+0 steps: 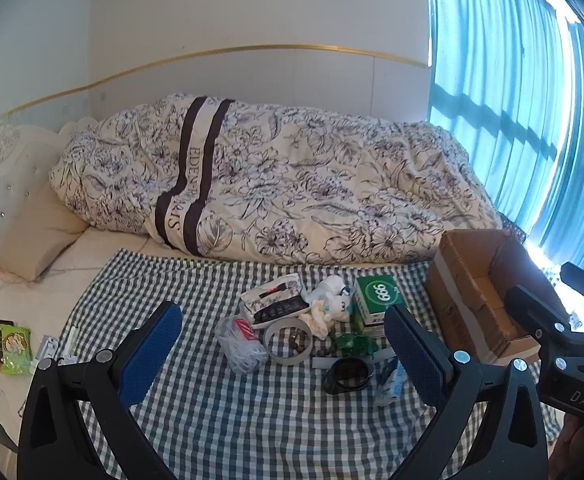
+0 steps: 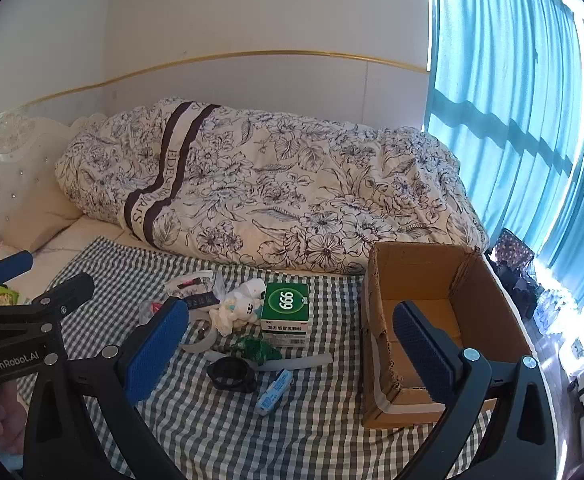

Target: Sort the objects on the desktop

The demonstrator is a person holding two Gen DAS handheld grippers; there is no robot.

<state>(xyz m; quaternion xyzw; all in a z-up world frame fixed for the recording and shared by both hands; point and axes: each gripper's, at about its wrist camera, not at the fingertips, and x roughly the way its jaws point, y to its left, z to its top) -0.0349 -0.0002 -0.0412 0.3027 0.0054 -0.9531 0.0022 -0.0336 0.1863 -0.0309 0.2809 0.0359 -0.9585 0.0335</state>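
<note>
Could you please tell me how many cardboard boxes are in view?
1. The open brown corrugated cardboard box stands on the right edge of the checked cloth, right of the green-and-white 999 medicine carton. Others could be hidden outside the views.

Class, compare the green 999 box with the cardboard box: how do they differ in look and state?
The green 999 box is small, printed and closed; the cardboard box is larger, plain brown and open-topped, with torn edges. The 999 box sits among the clutter; the cardboard box stands apart, to its right. Both rest on the checked cloth.
</note>
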